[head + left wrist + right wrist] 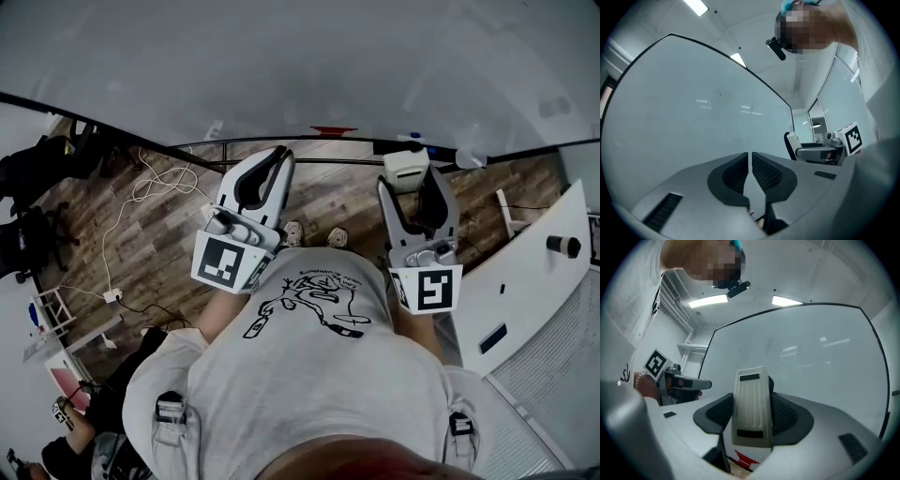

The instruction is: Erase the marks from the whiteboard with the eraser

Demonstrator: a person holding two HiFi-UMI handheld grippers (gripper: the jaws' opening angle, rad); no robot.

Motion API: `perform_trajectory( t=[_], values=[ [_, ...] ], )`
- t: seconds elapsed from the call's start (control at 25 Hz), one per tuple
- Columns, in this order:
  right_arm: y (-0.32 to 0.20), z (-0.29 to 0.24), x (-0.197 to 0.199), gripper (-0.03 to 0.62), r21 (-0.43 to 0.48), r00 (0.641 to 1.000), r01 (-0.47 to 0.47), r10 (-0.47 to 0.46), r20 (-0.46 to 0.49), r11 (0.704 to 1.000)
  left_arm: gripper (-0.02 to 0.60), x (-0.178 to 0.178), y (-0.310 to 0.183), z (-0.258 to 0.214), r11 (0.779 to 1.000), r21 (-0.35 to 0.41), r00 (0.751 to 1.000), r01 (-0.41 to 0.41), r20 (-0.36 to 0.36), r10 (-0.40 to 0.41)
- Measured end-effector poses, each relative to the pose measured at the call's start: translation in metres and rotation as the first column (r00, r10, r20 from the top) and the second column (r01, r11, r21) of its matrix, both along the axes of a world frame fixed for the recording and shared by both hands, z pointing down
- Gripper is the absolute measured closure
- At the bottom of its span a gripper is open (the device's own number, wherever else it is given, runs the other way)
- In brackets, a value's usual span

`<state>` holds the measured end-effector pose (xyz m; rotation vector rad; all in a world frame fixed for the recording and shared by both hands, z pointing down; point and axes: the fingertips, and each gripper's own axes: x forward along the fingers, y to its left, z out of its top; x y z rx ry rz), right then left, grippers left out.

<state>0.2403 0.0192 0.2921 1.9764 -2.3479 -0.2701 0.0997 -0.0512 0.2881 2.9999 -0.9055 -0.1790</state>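
The whiteboard (300,66) fills the top of the head view and looks blank; I make out only faint specks on it (693,93) (811,357). My right gripper (413,178) is shut on the white ribbed eraser (405,169) (751,404), which stands upright between the jaws just short of the board. My left gripper (277,157) is shut with nothing in it, its pads almost touching (750,164), and it also points at the board. Each gripper shows in the other's view, the right one (825,149) and the left one (675,378).
A black rail (281,142) runs along the board's lower edge with a small red item (333,130) on it. A white desk (525,272) stands at the right. Cables (150,187) and dark chairs (37,169) lie on the wooden floor at the left.
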Motion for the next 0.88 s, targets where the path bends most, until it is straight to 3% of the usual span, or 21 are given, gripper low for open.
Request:
perform_trajectory(
  t=[0.88],
  values=[
    [0.0, -0.001, 0.017, 0.335, 0.004, 1.0, 0.0, 0.0, 0.009, 1.0, 0.541, 0.017, -0.001, 0.0, 1.0, 0.005, 1.0, -0.017, 0.021, 0.017]
  ],
)
